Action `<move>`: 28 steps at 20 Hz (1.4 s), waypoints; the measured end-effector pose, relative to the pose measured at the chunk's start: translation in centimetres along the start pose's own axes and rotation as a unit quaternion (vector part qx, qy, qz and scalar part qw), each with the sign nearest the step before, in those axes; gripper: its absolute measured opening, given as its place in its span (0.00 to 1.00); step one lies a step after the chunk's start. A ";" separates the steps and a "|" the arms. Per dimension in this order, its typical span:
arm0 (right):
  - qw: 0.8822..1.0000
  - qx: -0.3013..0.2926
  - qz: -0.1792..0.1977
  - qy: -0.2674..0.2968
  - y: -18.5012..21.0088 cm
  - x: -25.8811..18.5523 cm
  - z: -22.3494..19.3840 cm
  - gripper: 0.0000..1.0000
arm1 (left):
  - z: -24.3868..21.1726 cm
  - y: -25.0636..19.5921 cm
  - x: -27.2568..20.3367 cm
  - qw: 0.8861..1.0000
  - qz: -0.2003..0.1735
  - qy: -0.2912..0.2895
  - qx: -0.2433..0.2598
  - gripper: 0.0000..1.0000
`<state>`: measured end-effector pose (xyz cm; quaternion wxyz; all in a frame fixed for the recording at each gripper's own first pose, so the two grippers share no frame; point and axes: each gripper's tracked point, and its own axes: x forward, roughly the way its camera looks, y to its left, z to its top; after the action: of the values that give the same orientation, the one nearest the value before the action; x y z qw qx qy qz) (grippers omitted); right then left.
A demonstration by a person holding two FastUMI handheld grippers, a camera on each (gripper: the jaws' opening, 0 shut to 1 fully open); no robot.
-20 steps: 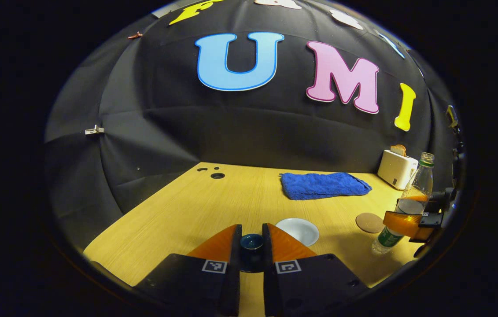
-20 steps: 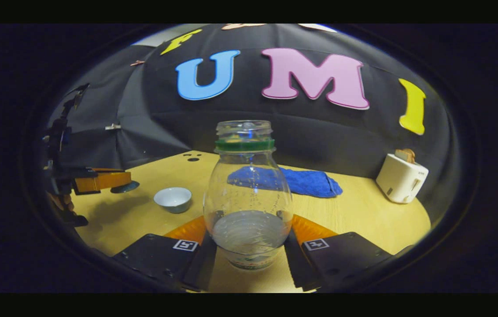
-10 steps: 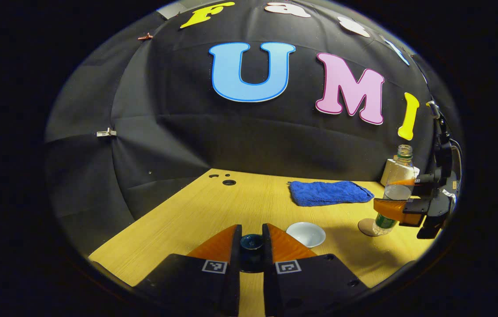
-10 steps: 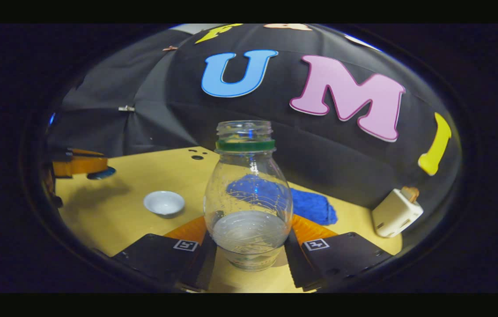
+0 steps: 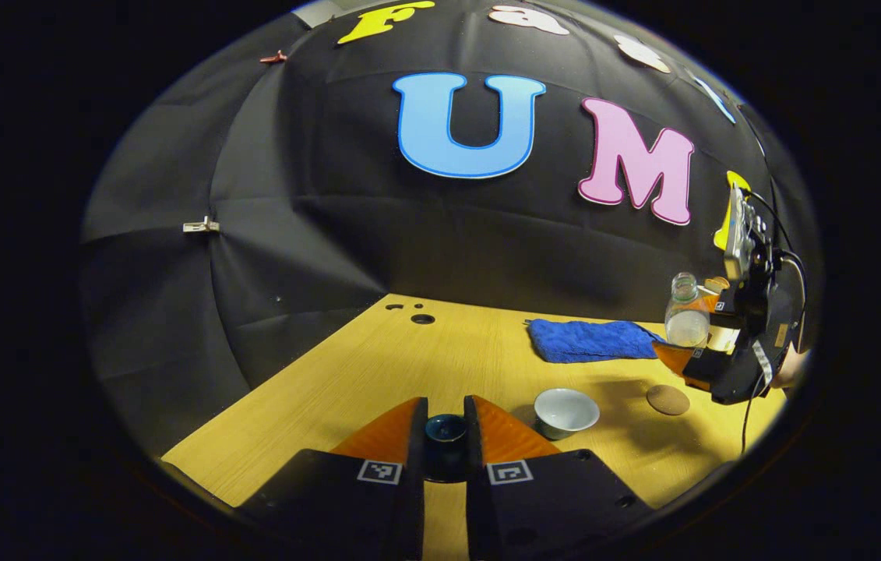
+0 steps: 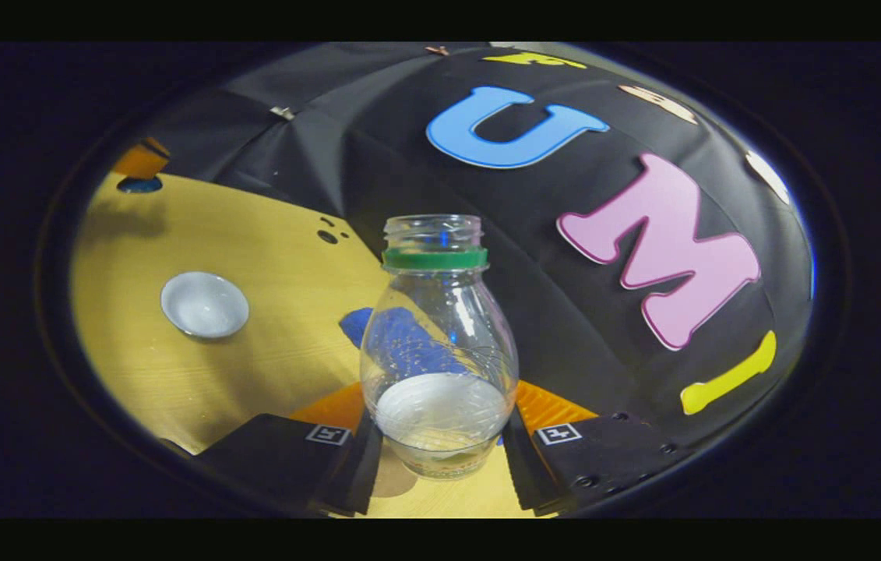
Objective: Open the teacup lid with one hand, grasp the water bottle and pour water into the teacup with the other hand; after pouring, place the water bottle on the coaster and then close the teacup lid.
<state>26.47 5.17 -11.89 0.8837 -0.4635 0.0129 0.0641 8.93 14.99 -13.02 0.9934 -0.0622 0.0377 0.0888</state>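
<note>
Now | left gripper jaws clamp glazed round lid | right gripper jaws clamp ribbed clear bottle

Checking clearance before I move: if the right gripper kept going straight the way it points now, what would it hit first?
The right gripper, shut on the water bottle, seems aimed past the table edge at the black cloth wall; nothing nearer shows, though depth is unclear.

White teacup, dark blue lid, clear water bottle with green neck ring, blue towel, wood-grain yellow counter
</note>
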 end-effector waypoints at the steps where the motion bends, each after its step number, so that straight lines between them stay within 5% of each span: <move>1: 1.000 -0.019 -0.002 0.000 0.4 0.3 0.0 0.71 | -0.2 0.1 0.2 1.000 0.000 0.001 -0.002 0.25; 11: 0.986 -0.167 -0.003 -0.003 3.4 3.7 -0.9 0.71 | -1.3 2.0 2.2 1.000 -0.007 0.002 -0.013 0.22; 28: 0.935 -0.343 -0.009 -0.086 5.9 5.2 1.9 0.71 | -3.3 3.3 0.5 1.000 0.004 0.010 -0.020 0.26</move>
<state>30.82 10.60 -16.08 0.6689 -0.7315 -0.0905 0.0960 8.64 17.88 -16.70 0.9912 -0.0825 0.0461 0.0927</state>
